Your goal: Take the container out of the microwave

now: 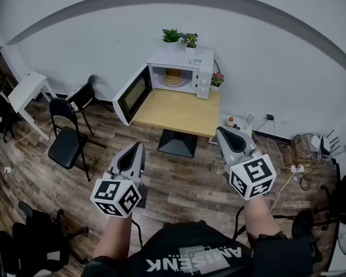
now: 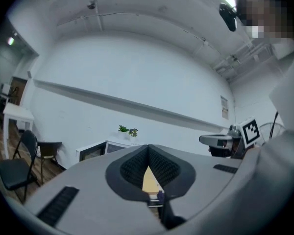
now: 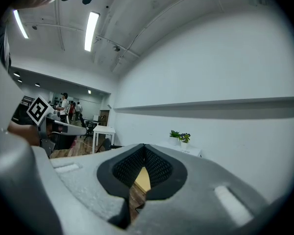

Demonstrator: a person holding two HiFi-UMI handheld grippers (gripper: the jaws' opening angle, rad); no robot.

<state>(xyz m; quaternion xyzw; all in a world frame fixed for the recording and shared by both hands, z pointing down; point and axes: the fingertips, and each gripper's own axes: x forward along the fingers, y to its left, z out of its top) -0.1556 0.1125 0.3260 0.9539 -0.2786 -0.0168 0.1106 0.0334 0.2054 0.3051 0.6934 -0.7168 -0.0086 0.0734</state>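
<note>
A white microwave (image 1: 181, 68) stands at the back of a wooden table (image 1: 176, 114) against the wall, its door (image 1: 131, 95) swung wide open to the left. Inside the cavity sits a tan container (image 1: 173, 77), too small to make out in detail. My left gripper (image 1: 139, 148) and right gripper (image 1: 221, 133) hover over the floor well short of the table, both pointing toward it, shut and empty. In the left gripper view the left gripper (image 2: 148, 148) has its pads together, with the microwave (image 2: 95, 151) far ahead. The right gripper (image 3: 144, 148) is likewise shut.
Two potted plants (image 1: 179, 37) stand on the microwave and a small one (image 1: 217, 79) beside it. Black chairs (image 1: 68, 136) and a white table (image 1: 27, 91) are at the left. Cables and plugs (image 1: 300, 154) lie on the floor at the right.
</note>
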